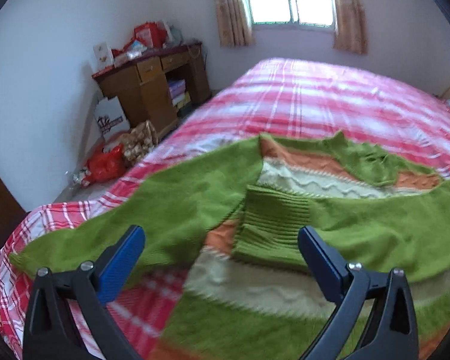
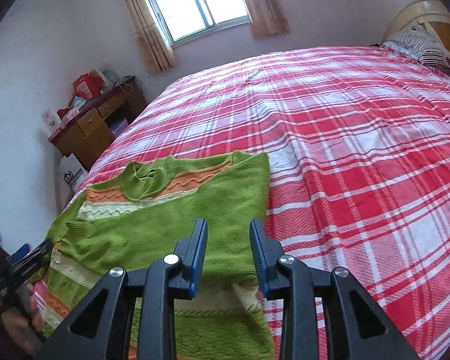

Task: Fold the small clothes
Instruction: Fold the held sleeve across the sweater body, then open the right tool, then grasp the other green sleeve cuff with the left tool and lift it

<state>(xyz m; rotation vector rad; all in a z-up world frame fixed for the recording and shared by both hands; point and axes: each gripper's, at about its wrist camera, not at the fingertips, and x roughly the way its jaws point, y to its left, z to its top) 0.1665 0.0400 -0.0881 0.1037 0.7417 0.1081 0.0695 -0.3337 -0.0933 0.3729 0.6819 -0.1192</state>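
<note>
Bed (image 2: 360, 150) surface was bare over its right half and far end; free passage there for either gripper. Green sweater (image 2: 171, 225) covered the near-left part of the bed, lying flat with one sleeve folded across the body. Pillow (image 2: 420, 45) and headboard (image 2: 417, 9) bounded the far right corner. Left of the bed, a narrow floor gap was blocked by a wooden desk (image 1: 153, 90), a white paper bag (image 1: 111, 118) and a red plastic bag (image 1: 105, 165).

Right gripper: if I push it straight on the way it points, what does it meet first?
Probably the folded-over green sleeve of the sweater, lying just beyond the right gripper with its open fingers; depth is hard to judge.
</note>
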